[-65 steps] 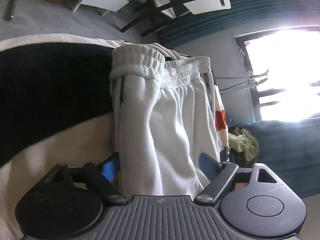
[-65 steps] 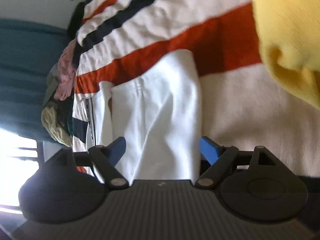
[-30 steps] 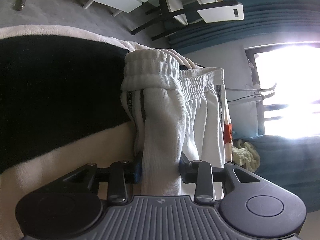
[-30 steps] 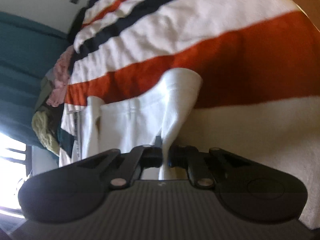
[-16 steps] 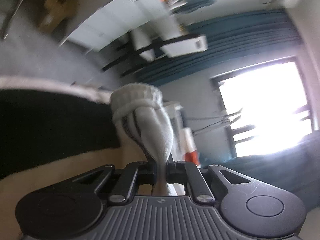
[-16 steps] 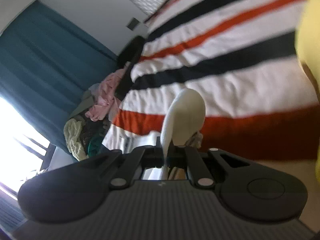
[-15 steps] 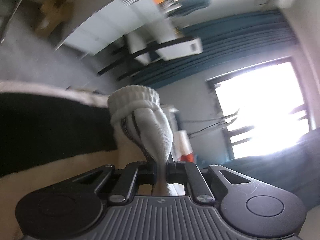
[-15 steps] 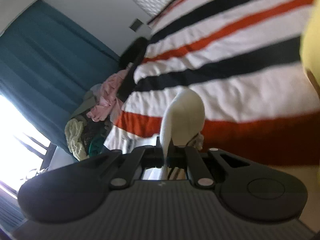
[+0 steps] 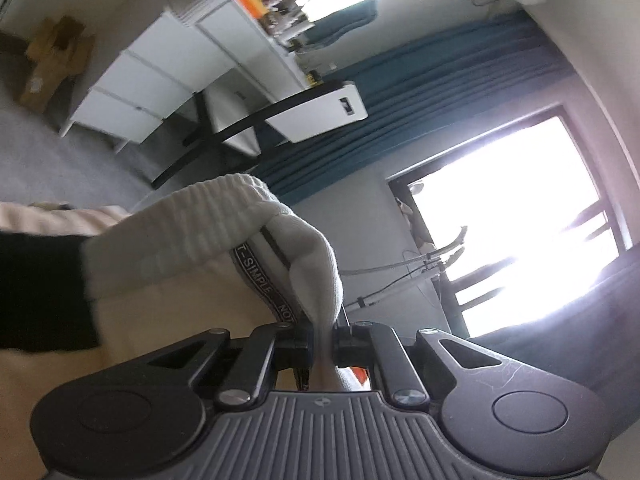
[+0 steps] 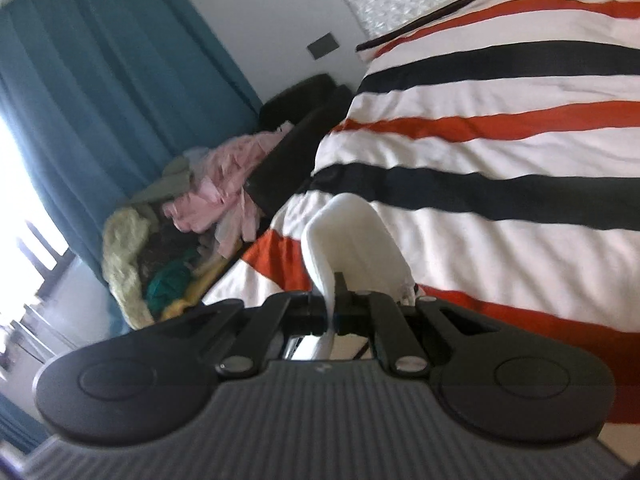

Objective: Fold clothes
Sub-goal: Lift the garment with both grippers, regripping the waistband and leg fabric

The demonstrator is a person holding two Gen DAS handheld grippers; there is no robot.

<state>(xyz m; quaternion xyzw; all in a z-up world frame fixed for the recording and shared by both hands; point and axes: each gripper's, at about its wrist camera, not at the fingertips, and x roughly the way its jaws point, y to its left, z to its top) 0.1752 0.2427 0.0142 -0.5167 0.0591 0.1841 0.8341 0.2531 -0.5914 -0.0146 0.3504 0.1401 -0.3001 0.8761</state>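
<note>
A pair of white track pants hangs between my two grippers, lifted off the striped bed. In the left wrist view my left gripper (image 9: pixel 323 346) is shut on the white pants (image 9: pixel 208 224) just below the ribbed waistband, beside a black lettered side stripe (image 9: pixel 260 280). In the right wrist view my right gripper (image 10: pixel 334 314) is shut on the white pants (image 10: pixel 352 236) at a leg end, which loops up over the jaws. The stretch of cloth between the two grips is hidden.
The bed cover (image 10: pixel 500 152) with orange, black and white stripes fills the right of the right wrist view. A pile of clothes (image 10: pixel 180 228) lies beside teal curtains (image 10: pixel 100 100). A white drawer unit (image 9: pixel 152 84), a desk (image 9: pixel 316 112) and a bright window (image 9: pixel 520 224) stand beyond the bed edge.
Both grippers closed on the white pants lying flat on the bed and then rose with them. The views have swung up from the bedding toward the room.
</note>
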